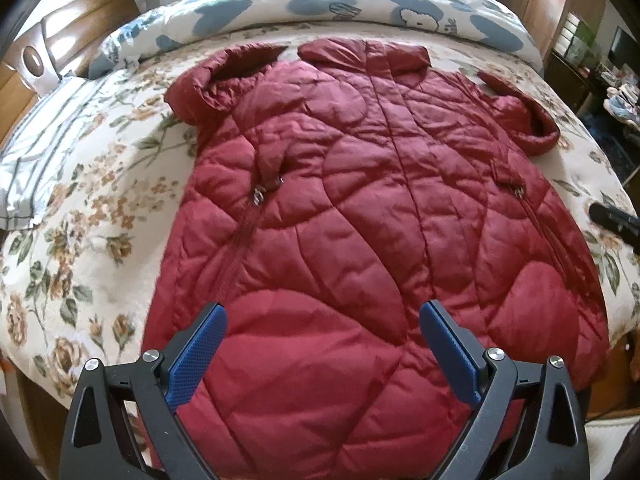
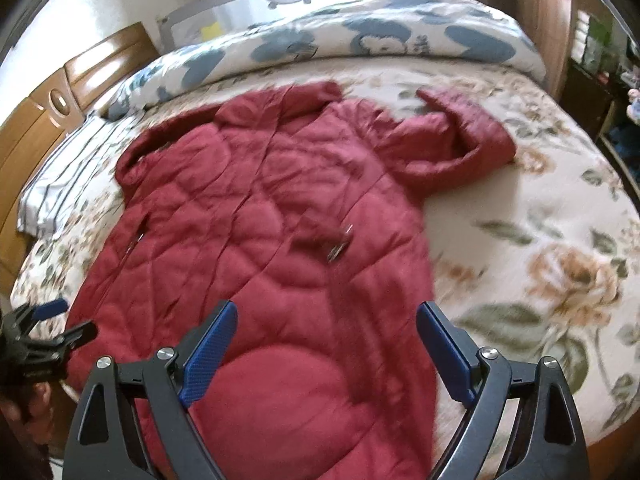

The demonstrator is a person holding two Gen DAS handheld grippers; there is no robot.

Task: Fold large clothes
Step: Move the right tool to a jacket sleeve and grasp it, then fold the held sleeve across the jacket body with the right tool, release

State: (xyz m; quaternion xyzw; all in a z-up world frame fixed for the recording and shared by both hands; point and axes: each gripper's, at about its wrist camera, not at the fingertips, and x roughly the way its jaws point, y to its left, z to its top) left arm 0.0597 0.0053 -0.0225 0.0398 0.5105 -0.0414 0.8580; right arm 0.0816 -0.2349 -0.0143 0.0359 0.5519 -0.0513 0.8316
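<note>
A bed w/ floral sheet point(image 1: 100, 208) is filling both views, wooden headboard point(image 1: 24, 80) sitting at its left and a blue-and-white duvet point(image 1: 360, 4) bunching along the far edge. A striped pillow point(image 1: 44, 148) is lying at the left, next to the headboard. A red quilted coat point(image 1: 360, 200) is lying spread flat on the sheet approx mid-bed, collar toward the duvet, hem toward the cameras and hanging over the near edge; both sleeves are bending in beside the shoulders. The left gripper point(image 1: 323, 316) is hovering over the hem w/ fingers spread wide apart, nothing btwn them. The right gripper point(image 2: 326, 314) is hovering over the coat's right edge, fingers likewise spread apart and empty. Small metal zip pulls point(image 1: 264, 192) are showing on the coat's pockets.
</note>
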